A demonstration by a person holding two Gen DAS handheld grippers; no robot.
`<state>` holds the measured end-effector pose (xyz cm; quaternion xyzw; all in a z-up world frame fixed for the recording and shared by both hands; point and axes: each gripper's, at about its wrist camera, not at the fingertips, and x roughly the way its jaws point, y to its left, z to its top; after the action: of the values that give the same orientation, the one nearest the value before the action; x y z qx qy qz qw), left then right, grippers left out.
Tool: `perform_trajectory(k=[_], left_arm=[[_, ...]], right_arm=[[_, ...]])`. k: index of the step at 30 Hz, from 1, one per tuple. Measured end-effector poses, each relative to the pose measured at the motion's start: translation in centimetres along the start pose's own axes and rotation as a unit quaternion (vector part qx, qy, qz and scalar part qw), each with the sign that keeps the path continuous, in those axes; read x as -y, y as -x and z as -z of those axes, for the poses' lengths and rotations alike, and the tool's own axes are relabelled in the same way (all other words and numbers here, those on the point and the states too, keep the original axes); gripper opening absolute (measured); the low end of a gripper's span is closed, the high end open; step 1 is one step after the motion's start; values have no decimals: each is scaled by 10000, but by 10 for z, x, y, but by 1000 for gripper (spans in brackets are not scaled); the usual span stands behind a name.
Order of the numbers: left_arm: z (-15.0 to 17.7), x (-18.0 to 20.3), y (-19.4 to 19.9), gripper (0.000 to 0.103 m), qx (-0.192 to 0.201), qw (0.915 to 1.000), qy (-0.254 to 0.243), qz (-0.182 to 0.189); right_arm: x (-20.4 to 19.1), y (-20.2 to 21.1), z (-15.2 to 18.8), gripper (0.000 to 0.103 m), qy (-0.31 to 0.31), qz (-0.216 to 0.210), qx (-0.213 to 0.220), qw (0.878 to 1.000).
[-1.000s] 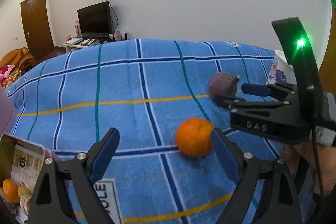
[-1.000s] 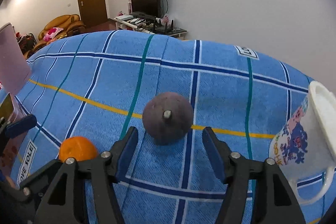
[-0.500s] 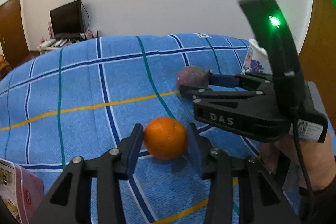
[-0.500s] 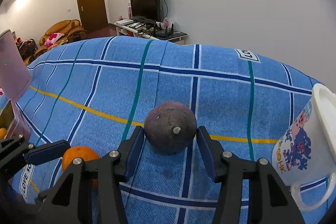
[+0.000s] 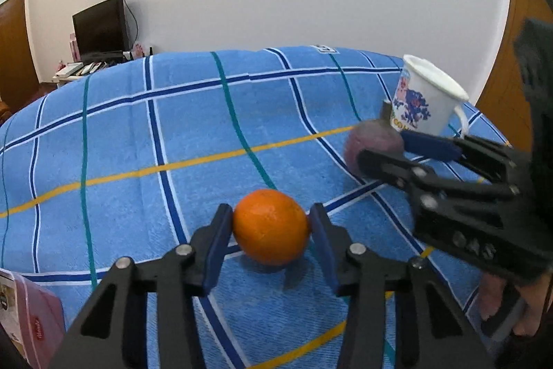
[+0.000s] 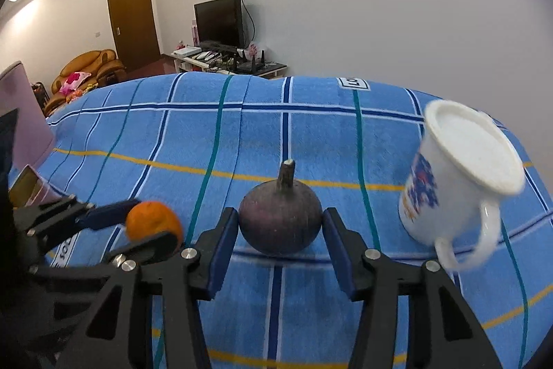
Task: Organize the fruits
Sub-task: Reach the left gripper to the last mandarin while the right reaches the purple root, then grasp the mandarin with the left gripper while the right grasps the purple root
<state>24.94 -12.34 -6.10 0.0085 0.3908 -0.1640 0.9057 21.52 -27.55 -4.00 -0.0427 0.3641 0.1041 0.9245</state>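
Left wrist view: my left tool (image 5: 270, 227) has both blue pads pressed on the orange (image 5: 270, 226). By the log its jaws are opening slightly, yet the pads are in contact. The orange sits low over the blue checked cloth (image 5: 172, 134), its shadow below it. To the right, my right tool (image 5: 380, 149) grips the purple fruit (image 5: 371, 144), just before the white mug (image 5: 423, 101). A pink box (image 5: 31, 317) shows at lower left.

Right wrist view: my right tool (image 6: 280, 227) is closed on the purple fruit (image 6: 280, 223), stem up, pads touching both flanks. The mug (image 6: 459, 178) stands right, blurred. At left, the left tool (image 6: 145, 223) clasps the orange (image 6: 152, 219).
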Motion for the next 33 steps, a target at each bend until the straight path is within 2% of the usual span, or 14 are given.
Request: perform_trajectory(k=[7, 17, 18, 19, 20, 24, 26, 27, 29, 30, 33], left_arm=[[11, -5, 12, 47, -19, 9999, -67, 126], [17, -1, 19, 45, 52, 9999, -128, -34], [18, -2, 21, 45, 91, 9999, -104, -48], [18, -2, 23, 45, 136, 9999, -88, -53], [19, -2, 25, 45, 161, 9998, -96, -56], [22, -1, 28, 45, 180, 9997, -126, -131], [23, -1, 30, 45, 195, 9996, -120, -182], [23, -2, 30, 45, 211, 9995, -108, -195], [23, -5, 31, 45, 228, 9995, -39, -214], [22, -7, 31, 45, 232, 9995, 14, -218], [22, -13, 32, 45, 248, 9995, 136, -172]], right_arm=[[-1, 9, 16, 52, 3, 143, 159, 9998], [-5, 22, 21, 51, 121, 33, 499, 9987], [-5, 23, 21, 49, 119, 19, 528, 9985], [-6, 25, 22, 36, 131, -1, 595, 9981], [-7, 28, 23, 30, 158, -26, 677, 9976], [-12, 26, 23, 30, 272, 37, 578, 9979], [-10, 30, 23, 30, 218, 45, 704, 9973], [-9, 31, 24, 31, 198, 26, 724, 9972], [-3, 32, 24, 45, 58, 19, 741, 9972], [0, 32, 24, 56, -16, 20, 736, 9973], [5, 31, 26, 59, -113, 1, 626, 9980]])
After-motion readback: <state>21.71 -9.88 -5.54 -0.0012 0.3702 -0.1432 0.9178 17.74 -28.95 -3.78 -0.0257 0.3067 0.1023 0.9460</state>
